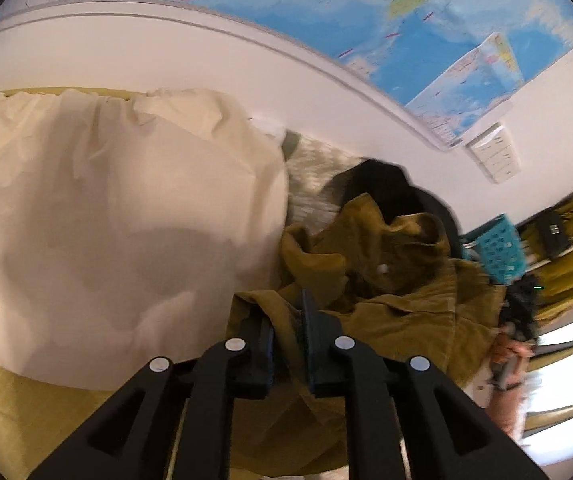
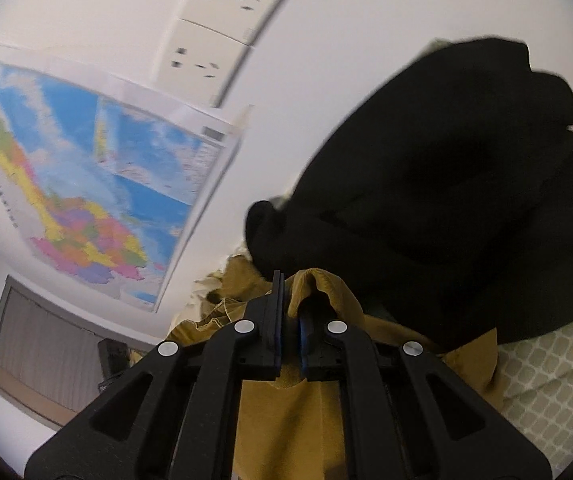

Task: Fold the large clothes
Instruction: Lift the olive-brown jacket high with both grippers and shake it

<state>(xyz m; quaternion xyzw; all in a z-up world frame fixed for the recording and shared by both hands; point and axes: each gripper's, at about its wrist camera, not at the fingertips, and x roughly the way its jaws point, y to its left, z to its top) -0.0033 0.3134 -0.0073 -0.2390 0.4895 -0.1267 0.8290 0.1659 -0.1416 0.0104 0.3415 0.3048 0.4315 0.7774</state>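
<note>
A mustard corduroy garment point(image 1: 398, 292) lies crumpled on the bed, beside a white pillow point(image 1: 126, 220). My left gripper point(image 1: 288, 312) points down at the garment's near edge. Its jaws stand a little apart, with a fold of the cloth lying loose between them. My right gripper point(image 2: 290, 300) is shut on another fold of the mustard garment point(image 2: 286, 420), which drapes over its right finger and hangs below. A black garment point(image 2: 446, 180) is heaped just behind it, and shows as the black garment point(image 1: 382, 184) in the left wrist view. The person's hand point(image 1: 510, 352) appears blurred at the right.
A patterned bed cover point(image 2: 546, 380) lies under the clothes, with a yellow-green sheet point(image 1: 6, 400) at the near left. A wall map point(image 1: 366, 20) and wall sockets point(image 2: 214, 48) are behind. A teal basket point(image 1: 500, 246) stands at the far right.
</note>
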